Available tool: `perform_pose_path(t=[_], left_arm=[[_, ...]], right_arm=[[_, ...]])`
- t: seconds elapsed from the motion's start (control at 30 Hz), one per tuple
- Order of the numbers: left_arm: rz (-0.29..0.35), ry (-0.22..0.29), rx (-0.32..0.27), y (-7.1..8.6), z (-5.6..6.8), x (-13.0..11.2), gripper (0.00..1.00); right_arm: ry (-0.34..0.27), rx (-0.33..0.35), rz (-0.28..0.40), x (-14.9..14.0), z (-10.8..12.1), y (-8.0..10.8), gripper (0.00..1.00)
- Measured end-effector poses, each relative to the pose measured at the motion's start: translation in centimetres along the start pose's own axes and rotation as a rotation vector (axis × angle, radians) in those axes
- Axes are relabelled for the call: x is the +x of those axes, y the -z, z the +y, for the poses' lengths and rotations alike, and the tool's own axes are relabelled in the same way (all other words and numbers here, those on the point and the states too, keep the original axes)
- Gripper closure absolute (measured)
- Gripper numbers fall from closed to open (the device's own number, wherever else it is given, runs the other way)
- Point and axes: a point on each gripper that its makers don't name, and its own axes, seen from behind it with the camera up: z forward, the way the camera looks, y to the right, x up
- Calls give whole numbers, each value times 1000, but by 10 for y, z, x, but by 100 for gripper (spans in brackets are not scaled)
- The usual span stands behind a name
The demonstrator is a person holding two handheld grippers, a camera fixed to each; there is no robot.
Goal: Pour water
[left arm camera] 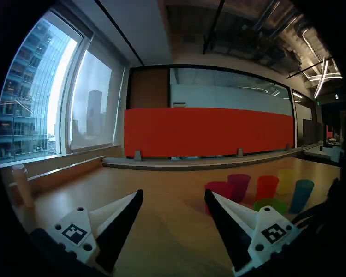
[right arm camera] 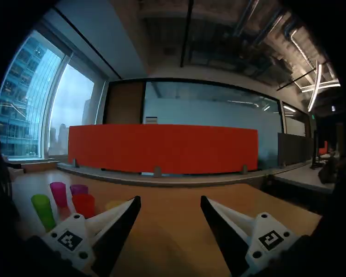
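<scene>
A tall window wall (left arm camera: 57,92) with city towers beyond it fills the left side of the room. A long red partition (left arm camera: 210,131) stands along the far edge of the wooden table (left arm camera: 173,231). In the left gripper view the left tool (left arm camera: 173,194) points low across the table, its two fingers spread wide apart with nothing between them. In the right gripper view the right tool (right arm camera: 170,199) is spread just as wide and holds nothing. The coloured cups (left arm camera: 265,189) stand upright in a tight cluster on the table, ahead and to the right of the left tool and ahead and to the left of the right tool, touched by neither. Among them are a teal cup (left arm camera: 302,194), a red cup (right arm camera: 83,203), a magenta cup (right arm camera: 58,193) and a green cup (right arm camera: 43,210). Well apart from the cluster, a pale tumbler (left arm camera: 21,184) stands near the window ledge.
</scene>
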Motion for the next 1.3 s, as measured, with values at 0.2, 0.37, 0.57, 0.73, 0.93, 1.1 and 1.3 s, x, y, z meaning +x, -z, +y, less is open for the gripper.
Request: perform_pose_path(t=[0.2,0.37,0.57,0.73,0.93,1.1,1.3], left_arm=[[0,0,1,1,-1,0,1],[0,0,0,1,0,0,1],[0,0,0,0,0,0,1],[0,0,0,0,0,-1,1],[0,0,1,1,0,0,1],[0,0,1,2,0,0,1],[0,0,1,1,0,0,1]], right_arm=[[2,-2,-2,-7,7,0,0],[-34,-5,-12,-14,11,-1,0],[-56,-13,-23,-22,15,-2,0],[-62,-17,-31,-25,17,-2,0],[-50,-18,-45,-29,18,-2,0],[-37,-25,-52,-30,18,-3,0],[-35,-24,-54,-30,18,-3,0]])
